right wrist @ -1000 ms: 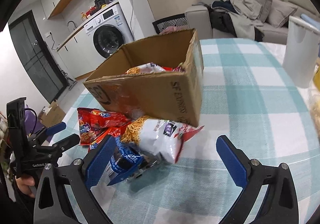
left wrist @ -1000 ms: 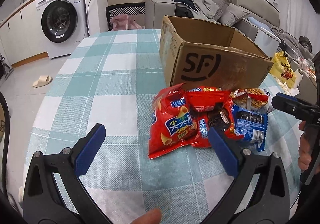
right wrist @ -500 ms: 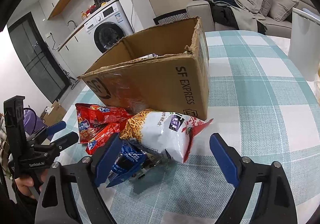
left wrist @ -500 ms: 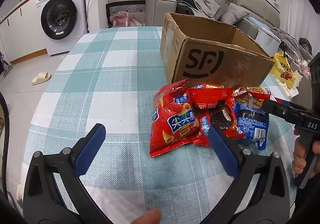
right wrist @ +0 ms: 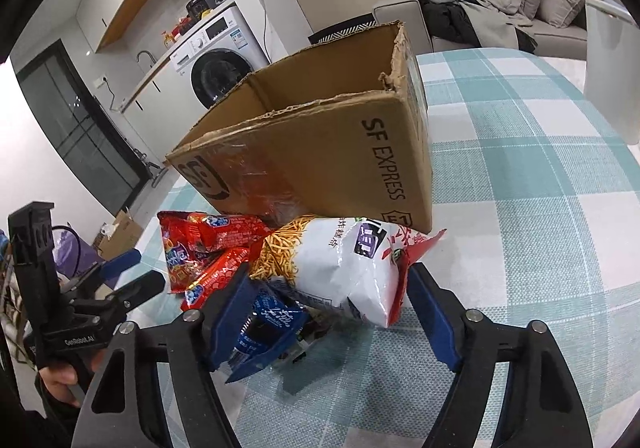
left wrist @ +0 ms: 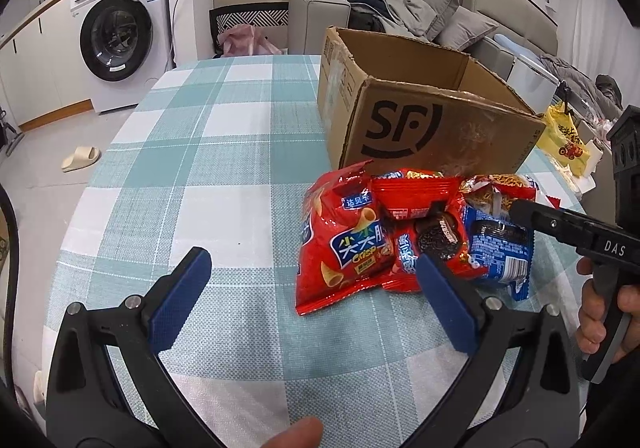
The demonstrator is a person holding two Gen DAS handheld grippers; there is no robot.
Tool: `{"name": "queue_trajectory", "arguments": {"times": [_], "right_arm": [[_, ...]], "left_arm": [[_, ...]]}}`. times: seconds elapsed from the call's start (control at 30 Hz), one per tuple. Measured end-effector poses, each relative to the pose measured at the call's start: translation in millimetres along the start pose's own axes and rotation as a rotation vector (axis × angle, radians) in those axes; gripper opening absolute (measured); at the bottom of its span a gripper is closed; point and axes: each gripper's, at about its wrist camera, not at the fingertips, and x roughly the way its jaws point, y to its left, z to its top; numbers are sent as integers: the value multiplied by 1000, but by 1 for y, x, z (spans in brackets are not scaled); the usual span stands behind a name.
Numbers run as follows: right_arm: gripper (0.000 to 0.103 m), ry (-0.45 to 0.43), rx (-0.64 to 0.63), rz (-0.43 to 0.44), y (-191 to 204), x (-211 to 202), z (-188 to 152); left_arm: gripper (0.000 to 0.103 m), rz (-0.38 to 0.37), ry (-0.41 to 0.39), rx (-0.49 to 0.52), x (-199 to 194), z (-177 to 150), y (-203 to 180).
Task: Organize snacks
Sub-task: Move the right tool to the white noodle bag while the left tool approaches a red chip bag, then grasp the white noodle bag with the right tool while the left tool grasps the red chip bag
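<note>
Both hand-held grippers (left wrist: 310, 274) (right wrist: 326, 288) gape; white snack bag (right wrist: 336, 264) lies lengthwise between right's fingers.

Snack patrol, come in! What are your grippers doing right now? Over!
Left gripper open, empty. Right gripper open astride white snack bag. Snack pile against cardboard box. Nothing blocking.

The right tool (right wrist: 326, 296) has closed in, its fingers now straddling the white snack bag (right wrist: 336, 264).
</note>
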Motion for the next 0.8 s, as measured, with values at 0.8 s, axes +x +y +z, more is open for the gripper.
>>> {"name": "queue_trajectory", "arguments": {"times": [0.8], "right_arm": [[51, -78, -22, 47, 7, -22, 1]], "left_arm": [[102, -4, -15, -4, -7, 1, 2]]}}
